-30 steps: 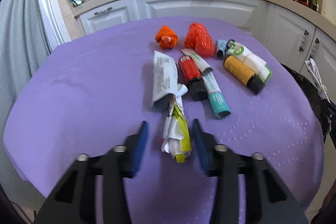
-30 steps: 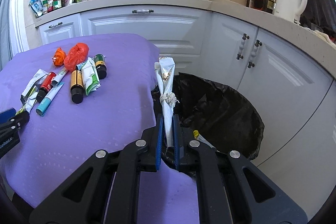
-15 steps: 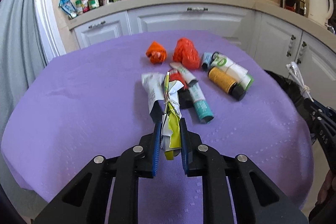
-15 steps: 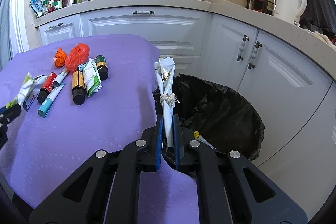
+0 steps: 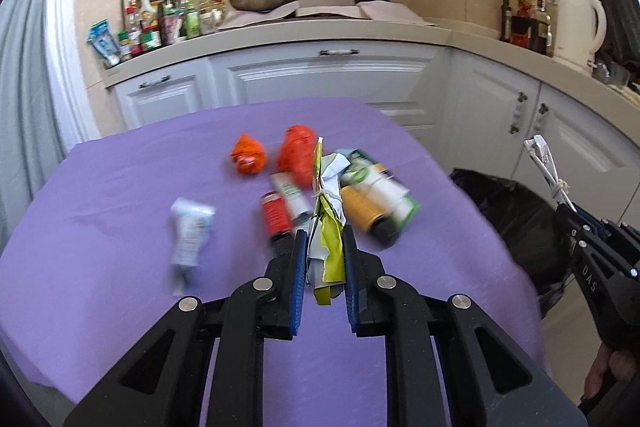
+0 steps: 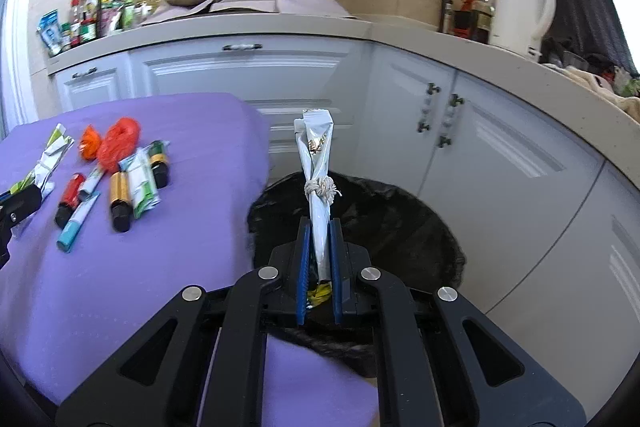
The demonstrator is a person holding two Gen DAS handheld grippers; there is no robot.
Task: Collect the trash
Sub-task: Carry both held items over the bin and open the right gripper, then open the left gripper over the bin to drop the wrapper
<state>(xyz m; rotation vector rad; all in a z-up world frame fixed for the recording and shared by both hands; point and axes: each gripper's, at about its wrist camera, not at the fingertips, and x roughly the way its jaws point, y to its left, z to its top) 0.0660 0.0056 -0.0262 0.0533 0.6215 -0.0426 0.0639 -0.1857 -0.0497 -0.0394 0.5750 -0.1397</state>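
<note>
left gripper lifted wrapper bundle, clamped | right gripper clamps tied wrapper over bin

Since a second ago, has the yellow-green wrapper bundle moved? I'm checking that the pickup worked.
Yes. The yellow-green wrapper bundle, then lying on the purple tablecloth beside the white tube, now sits clamped in the left gripper, lifted off it.
</note>
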